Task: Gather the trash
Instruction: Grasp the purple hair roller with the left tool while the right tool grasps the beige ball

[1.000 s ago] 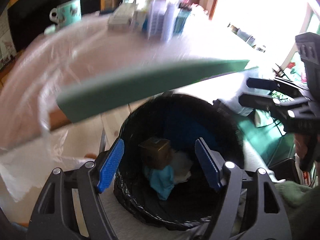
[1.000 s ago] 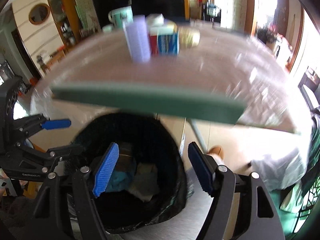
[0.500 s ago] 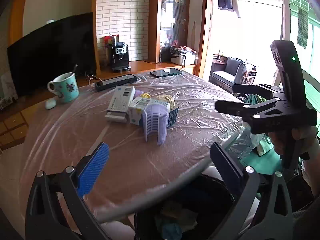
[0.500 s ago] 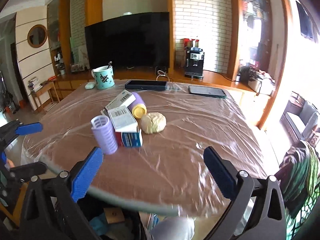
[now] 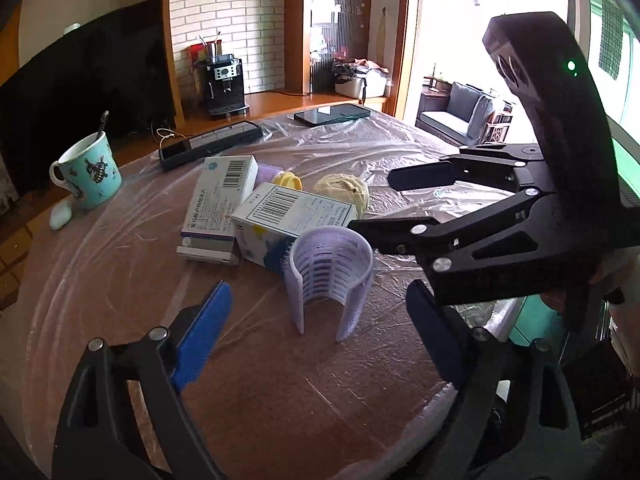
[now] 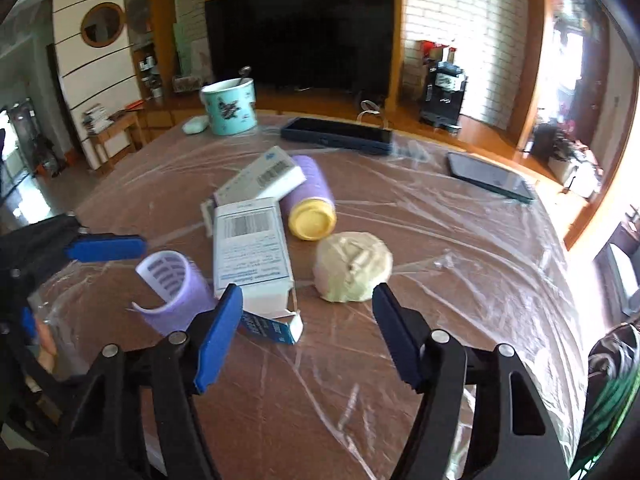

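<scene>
Trash lies in a heap on the plastic-covered table (image 5: 280, 380): a split lilac hair-roller sleeve (image 5: 330, 276) (image 6: 174, 286), two white medicine boxes (image 5: 218, 208) (image 5: 292, 222) (image 6: 250, 264), a lilac roller with a yellow end (image 6: 310, 204) and a cream crumpled ball (image 6: 352, 266) (image 5: 344, 194). My left gripper (image 5: 320, 328) is open and empty, just short of the sleeve. My right gripper (image 6: 308, 332) is open and empty, just short of the ball and the near box; it also shows in the left wrist view (image 5: 380, 204).
A teal mug with a spoon (image 5: 88, 172) (image 6: 230, 106) stands at the far left. A dark remote-like bar (image 6: 336, 134) and a phone (image 6: 490, 176) lie at the back. A TV and coffee machine (image 5: 224, 84) stand beyond. The table edge is near right (image 5: 480, 380).
Both grippers rose from over the black bin to above the table and moved in toward the heap of trash. Both stayed open and empty.
</scene>
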A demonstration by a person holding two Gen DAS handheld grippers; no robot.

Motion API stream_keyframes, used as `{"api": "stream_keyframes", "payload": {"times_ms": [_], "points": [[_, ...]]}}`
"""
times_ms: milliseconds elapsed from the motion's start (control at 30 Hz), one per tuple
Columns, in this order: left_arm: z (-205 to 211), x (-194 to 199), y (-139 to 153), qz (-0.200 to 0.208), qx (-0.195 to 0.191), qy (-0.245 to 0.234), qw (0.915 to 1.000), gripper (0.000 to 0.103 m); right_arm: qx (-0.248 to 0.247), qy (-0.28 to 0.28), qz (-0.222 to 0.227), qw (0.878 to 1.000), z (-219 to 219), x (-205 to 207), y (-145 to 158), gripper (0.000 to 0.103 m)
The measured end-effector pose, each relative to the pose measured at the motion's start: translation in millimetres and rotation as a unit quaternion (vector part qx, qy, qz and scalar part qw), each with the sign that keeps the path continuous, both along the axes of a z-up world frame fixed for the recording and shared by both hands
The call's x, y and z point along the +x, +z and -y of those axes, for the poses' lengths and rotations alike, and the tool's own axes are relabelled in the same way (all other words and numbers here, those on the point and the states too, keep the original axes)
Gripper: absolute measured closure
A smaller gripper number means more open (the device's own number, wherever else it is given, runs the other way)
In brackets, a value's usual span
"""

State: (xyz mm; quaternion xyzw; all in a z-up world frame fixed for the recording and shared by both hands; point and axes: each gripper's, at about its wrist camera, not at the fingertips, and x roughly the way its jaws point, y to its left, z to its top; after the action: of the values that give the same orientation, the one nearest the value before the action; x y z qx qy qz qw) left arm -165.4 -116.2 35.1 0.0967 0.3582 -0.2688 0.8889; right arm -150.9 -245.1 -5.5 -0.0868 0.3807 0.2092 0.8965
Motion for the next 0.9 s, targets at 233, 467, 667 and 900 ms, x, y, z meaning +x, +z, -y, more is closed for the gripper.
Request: {"api": "stream_keyframes", "payload": {"times_ms": [233, 467, 667, 900], "points": [[-1.1, 5.6, -4.8, -0.007, 0.014, -0.012, 0.9998, 0.026, -0.016, 0.041, 0.003, 0.999, -24.4, 4.4, 1.0, 0.035], [-8.3, 13.9, -7.0, -0.027, 0.0, 0.001, 0.9996, 0.037, 0.024, -0.012, -0.009, 1.0, -0.2, 22.4, 2.5, 0.035], [-6.4, 15.7, -9.8, -0.03, 0.006, 0.001, 0.9995, 0.046, 0.039, -0.045, -0.022, 0.998, 17.5, 37.7, 0.4, 0.035], [-8.5, 18.7, -9.8, -0.033, 0.006, 0.008, 0.9994, 0.049, 0.022, -0.07, -0.018, 0.997, 20.0, 43.1, -3.5, 0.035]]}}
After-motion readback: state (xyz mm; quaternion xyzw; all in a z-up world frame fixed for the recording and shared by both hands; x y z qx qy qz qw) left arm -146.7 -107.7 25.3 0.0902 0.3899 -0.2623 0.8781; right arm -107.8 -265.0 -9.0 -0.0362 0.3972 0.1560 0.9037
